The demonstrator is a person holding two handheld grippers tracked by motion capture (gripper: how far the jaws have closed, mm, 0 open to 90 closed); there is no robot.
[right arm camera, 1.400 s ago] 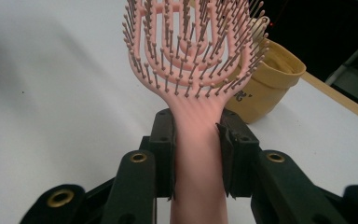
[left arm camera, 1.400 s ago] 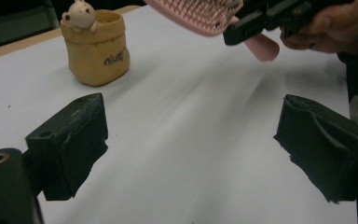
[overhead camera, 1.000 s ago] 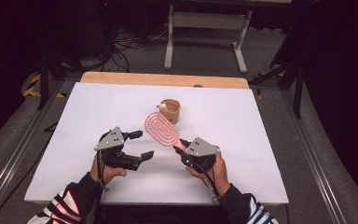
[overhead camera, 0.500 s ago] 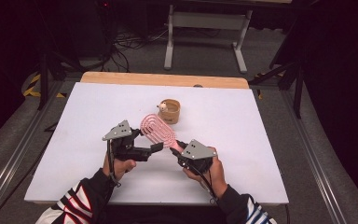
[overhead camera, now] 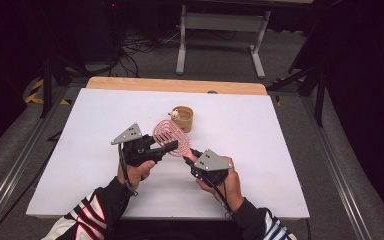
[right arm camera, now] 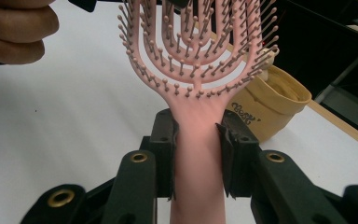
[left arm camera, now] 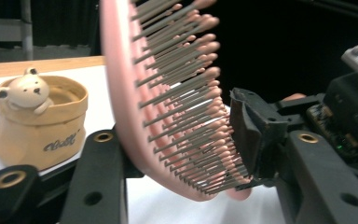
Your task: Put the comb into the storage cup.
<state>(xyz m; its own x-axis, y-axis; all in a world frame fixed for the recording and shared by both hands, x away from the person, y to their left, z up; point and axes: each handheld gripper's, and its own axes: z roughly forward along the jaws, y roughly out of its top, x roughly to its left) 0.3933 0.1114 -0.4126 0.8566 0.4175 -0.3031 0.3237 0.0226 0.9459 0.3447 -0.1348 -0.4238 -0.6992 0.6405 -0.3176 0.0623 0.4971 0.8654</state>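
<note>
Pink hairbrush (right arm camera: pixel 196 88), tan cup (left arm camera: pixel 39 121)

The cup (overhead camera: pixel 183 119) is sitting on the table (overhead camera: pixel 280 150), toward its far middle. The hairbrush (overhead camera: pixel 170 139) is lying just before the cup, slanting nearer and rightward from it. The left gripper (overhead camera: pixel 167 148) is standing left of the cup and nearer; the right gripper (overhead camera: pixel 192 156) is sitting before the cup, slightly right.
</note>
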